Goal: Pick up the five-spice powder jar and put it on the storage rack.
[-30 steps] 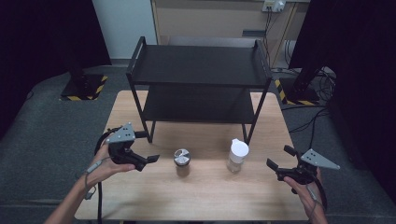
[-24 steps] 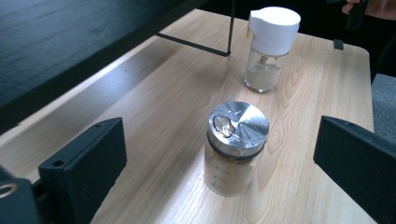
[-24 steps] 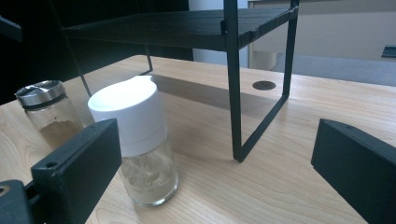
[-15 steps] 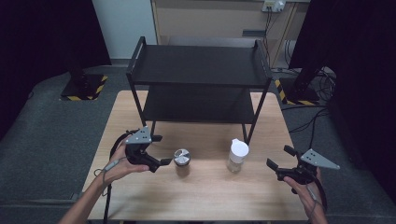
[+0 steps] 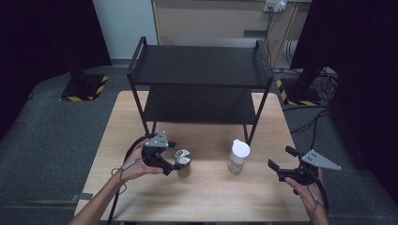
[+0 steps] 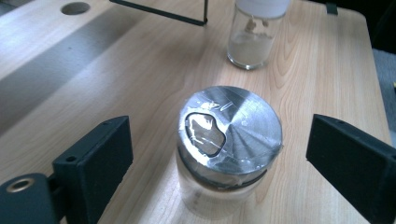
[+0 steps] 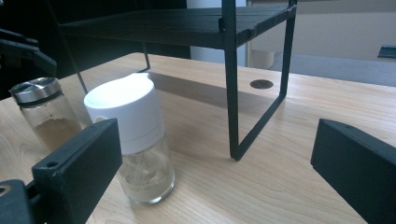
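Note:
A glass spice jar with a silver metal lid (image 5: 183,159) (image 6: 229,135) (image 7: 44,112) stands on the wooden table (image 5: 211,197), left of centre. My left gripper (image 5: 174,158) (image 6: 219,140) has a jaw on each side of the jar. Its jaws have just been closing, but gaps show on both sides and the pads do not touch the jar. A glass jar with a white cap (image 5: 239,156) (image 6: 256,32) (image 7: 135,140) stands to the right. My right gripper (image 5: 280,158) (image 7: 219,154) is open near the table's right edge, apart from that jar, with nothing between its fingers.
A black two-tier metal shelf rack (image 5: 202,65) stands on the far half of the table, and its front right leg (image 7: 232,93) comes down just behind the white-capped jar. Bare wood lies along the front of the table.
My left gripper has moved right and down to the silver-lidded jar, which now sits between its jaws. The right gripper and both jars have stayed put.

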{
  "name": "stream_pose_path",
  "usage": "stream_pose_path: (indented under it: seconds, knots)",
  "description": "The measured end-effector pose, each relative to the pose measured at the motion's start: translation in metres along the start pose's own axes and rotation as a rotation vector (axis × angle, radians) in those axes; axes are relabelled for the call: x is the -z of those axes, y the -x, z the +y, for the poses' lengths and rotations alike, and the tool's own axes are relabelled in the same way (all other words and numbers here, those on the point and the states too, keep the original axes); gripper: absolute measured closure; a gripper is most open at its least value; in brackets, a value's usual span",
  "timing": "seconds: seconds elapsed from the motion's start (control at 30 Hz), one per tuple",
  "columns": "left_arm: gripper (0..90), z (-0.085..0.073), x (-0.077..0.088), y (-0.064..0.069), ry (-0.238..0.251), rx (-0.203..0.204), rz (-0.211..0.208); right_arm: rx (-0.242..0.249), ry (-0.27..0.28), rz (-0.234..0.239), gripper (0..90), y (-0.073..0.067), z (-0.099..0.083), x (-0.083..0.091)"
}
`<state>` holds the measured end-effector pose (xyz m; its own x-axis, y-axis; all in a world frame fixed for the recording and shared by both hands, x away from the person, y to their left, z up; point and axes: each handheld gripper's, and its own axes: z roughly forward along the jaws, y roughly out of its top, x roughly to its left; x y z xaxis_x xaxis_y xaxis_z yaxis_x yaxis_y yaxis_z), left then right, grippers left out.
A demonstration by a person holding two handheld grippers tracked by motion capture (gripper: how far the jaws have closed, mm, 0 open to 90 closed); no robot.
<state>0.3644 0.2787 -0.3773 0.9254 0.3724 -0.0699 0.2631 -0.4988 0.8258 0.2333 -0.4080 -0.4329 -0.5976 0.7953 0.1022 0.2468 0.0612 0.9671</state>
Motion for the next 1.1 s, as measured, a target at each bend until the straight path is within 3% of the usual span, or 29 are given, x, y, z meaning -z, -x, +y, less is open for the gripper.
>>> stream_pose_path:
  seconds: [0.17,0.47,0.53,0.63,0.67,0.97,1.1]
  knots:
    - [8.8,-0.001,-0.012,-0.002,-0.001,0.009,-0.014,-0.002,0.0,-0.002,2.3,0.0,-0.001,0.0]
    - [17.6,-0.007,-0.024,-0.006,0.011,-0.012,-0.035,-0.002,-0.003,-0.001,2.3,-0.001,-0.001,-0.001]
    - [20.9,-0.008,-0.025,-0.006,0.023,-0.024,-0.044,-0.001,-0.003,0.001,2.4,-0.001,-0.001,-0.001]
    - [31.2,-0.009,-0.026,-0.002,0.032,-0.057,-0.024,-0.002,-0.008,0.004,2.3,-0.001,-0.001,-0.002]
    - [33.7,-0.01,-0.026,-0.003,0.036,-0.051,-0.027,-0.002,-0.008,0.003,2.3,-0.001,-0.001,-0.002]
    - [34.1,-0.007,-0.024,-0.002,0.026,-0.062,-0.029,-0.002,-0.004,-0.001,2.1,-0.001,-0.002,-0.001]
    - [34.1,-0.005,-0.017,-0.002,0.031,-0.032,-0.027,-0.007,-0.001,-0.001,1.9,0.0,-0.002,-0.001]
